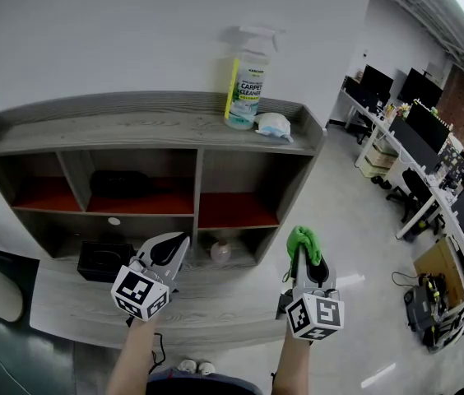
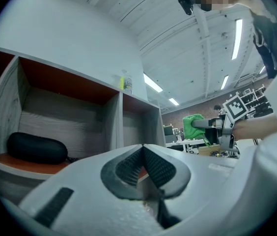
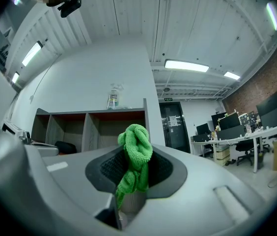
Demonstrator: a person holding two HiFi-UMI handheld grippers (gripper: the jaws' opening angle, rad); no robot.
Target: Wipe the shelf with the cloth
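Observation:
A grey wooden shelf unit (image 1: pixel 133 122) with red-floored compartments stands against the white wall. My right gripper (image 1: pixel 304 252) is shut on a bunched green cloth (image 1: pixel 303 242), held in front of the unit's lower right corner. That cloth (image 3: pixel 136 156) sticks up between the jaws in the right gripper view, with the shelf (image 3: pixel 92 127) behind it. My left gripper (image 1: pixel 176 245) is shut with nothing in it, in front of the lower middle compartment. In the left gripper view the green cloth (image 2: pixel 193 127) shows at right, and the shelf (image 2: pixel 69 117) at left.
A spray bottle (image 1: pixel 246 85) and a crumpled white mask (image 1: pixel 274 126) stand on the shelf's top at right. A black case (image 1: pixel 121 183) lies in the upper middle compartment, a black box (image 1: pixel 100 261) lower left, a small pale object (image 1: pixel 220 251) lower middle. Office desks (image 1: pixel 417 151) stand far right.

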